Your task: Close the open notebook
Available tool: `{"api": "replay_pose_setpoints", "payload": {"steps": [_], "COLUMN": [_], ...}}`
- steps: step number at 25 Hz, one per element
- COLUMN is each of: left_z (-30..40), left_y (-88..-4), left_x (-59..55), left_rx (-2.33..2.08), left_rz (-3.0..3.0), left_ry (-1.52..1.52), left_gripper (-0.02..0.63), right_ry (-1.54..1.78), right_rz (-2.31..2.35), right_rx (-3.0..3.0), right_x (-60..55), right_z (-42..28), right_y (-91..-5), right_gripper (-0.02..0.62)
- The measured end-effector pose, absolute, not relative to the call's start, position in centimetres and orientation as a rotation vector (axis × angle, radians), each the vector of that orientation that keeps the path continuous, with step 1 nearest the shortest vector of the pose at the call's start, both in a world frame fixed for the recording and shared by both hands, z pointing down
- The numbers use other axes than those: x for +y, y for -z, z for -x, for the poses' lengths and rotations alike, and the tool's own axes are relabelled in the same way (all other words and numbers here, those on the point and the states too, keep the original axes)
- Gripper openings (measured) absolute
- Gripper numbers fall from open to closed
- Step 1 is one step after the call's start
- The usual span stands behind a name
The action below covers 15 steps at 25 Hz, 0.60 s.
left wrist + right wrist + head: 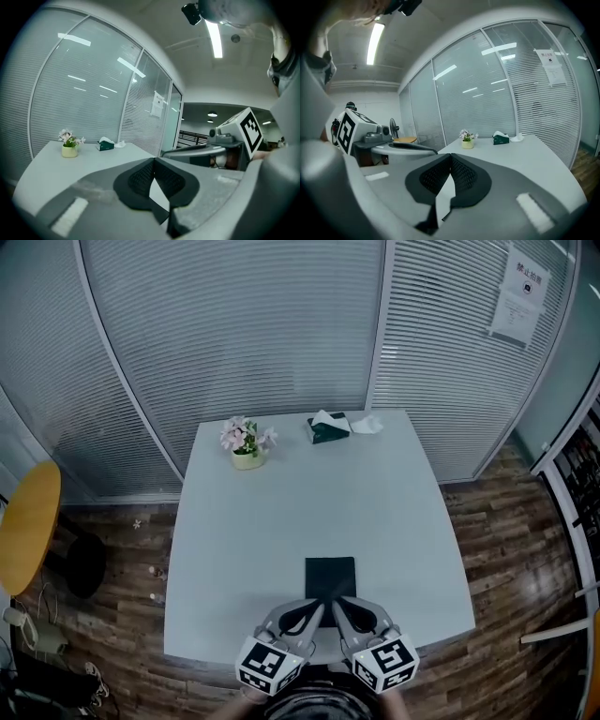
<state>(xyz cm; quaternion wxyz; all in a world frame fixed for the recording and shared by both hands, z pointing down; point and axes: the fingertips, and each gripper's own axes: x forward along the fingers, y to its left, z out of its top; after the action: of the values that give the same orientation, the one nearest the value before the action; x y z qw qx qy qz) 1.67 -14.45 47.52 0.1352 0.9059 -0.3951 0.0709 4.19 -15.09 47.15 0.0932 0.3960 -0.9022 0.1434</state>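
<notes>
Showing only in head view, notebook (330,576) lies shut; left gripper (322,602) & right gripper (337,602) clamped tight, empty, tips masking its near edge.

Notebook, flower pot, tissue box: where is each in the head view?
notebook (330,576), head view, middle of its dark cover.
flower pot (248,461), head view, the pale pot under the blooms.
tissue box (326,433), head view, the dark green body of the box.
</notes>
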Motion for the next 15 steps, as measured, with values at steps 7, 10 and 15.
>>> {"api": "replay_pose_setpoints", "payload": {"steps": [7,10,15], "left_z": [-0.1,0.6,1.1], "left_y": [-43.6,-42.2,-40.0], "left_x": [-14.6,-14.9,-15.0], "left_rx": [-1.235,-1.279,-1.331], "left_rz": [-2.673,-2.685,-2.658], "left_ry": [-0.13,-0.109,-0.042], "left_gripper": [0.005,0.005,0.005], "right_ry": [-0.29,-0.244,-0.182], "right_rz": [-1.139,-1.124,-1.11], "right_rx": [-2.783,-2.819,-2.845], "right_x": [-15.1,-15.2,-15.1], "right_z": [-2.2,-1.4,-0.6], "right_y": [-42.9,-41.4,-39.6], "right_gripper": [0.003,0.003,0.002]}}
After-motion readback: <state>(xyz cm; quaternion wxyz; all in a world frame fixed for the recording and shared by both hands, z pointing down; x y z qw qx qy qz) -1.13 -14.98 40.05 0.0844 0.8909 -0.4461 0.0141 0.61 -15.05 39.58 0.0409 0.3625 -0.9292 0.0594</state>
